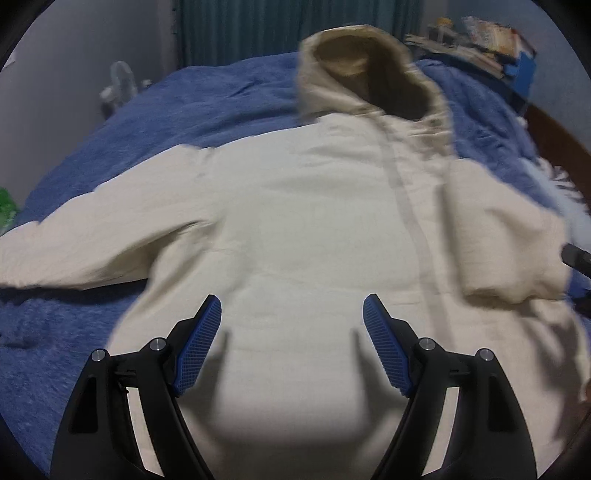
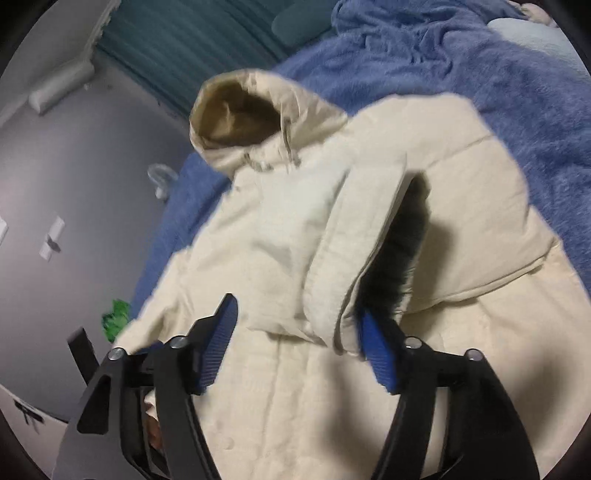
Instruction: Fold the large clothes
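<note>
Cream cotton, thick and soft-looking: one hooded jacket [image 1: 295, 206] lies flat across the middle of the bed [image 1: 207, 96], on its blue blanket, hood [image 1: 369, 70] towards the far edge by the teal curtain [image 1: 258, 29]. I judge it bulky and limp rather than heavy; it will sag and drag on the fuzzy blanket, so I should take it by firm edges such as a cuff, hem or shoulder seam. My left claw [image 1: 291, 310] hovers wide apart over the lower front, holding nothing. My right claw [image 2: 297, 314] also stands apart; the folded-in sleeve [image 2: 354, 236] sits between its fingers, touching the right one, but the pads are not pinching it. Two sleeves: one folded over the chest, the other sleeve [image 1: 92, 236] still spread towards the bed's left edge.
</note>
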Tool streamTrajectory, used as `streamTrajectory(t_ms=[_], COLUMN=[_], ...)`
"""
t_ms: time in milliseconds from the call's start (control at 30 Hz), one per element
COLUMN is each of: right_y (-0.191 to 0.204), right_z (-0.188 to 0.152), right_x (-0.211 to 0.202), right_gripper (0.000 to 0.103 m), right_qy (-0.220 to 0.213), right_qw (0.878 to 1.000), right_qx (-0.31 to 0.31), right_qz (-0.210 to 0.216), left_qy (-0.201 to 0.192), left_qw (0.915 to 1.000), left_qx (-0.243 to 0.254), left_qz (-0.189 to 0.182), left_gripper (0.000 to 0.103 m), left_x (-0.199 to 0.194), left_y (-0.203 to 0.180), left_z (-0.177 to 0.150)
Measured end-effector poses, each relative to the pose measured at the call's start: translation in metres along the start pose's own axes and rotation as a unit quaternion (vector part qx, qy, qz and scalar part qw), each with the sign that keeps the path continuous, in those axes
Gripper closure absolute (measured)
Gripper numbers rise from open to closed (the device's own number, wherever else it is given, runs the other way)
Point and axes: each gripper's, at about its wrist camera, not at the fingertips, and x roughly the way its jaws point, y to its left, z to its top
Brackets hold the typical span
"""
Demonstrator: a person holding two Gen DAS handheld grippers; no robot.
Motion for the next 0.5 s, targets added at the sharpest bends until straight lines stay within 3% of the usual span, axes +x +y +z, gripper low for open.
streamTrajectory(t_ms=[33,100,267,400,500], right_y=[-0.001,-0.007,-0.024,-0.030,-0.041], right_z=[0.004,0.008,0.020,0.029,0.032], right_x=[-0.011,-0.031,-0.082,-0.113,-0.132], right_gripper=[0.039,0.029,0.029,0.023,0.023], right_qy=[-0.010,-0.021,-0.051,-0.081,-0.101], right_qw=[1.000,1.000,0.998,0.995,0.993], right_qx=[0.006,0.019,0.041,0.032,0.039], right_qz=[-0.003,-0.007,-0.009,-0.040,-0.052], left_qy=[-0.005,-0.010,-0.010,-0.021,-0.023], left_qw=[0.9998,0.9985,0.9887,0.9798,0.9763], left_qx=[0.010,0.035,0.104,0.181,0.200], left_qz=[-0.014,-0.041,-0.107,-0.083,-0.079], left_gripper=[0.028,0.028,0.028,0.028,0.028], left_x=[-0.007,-0.016,-0.023,-0.013,-0.004], left_y=[-0.015,-0.043,-0.139,-0.211,-0.238], left_z=[0.002,0.004,-0.002,-0.014,-0.014])
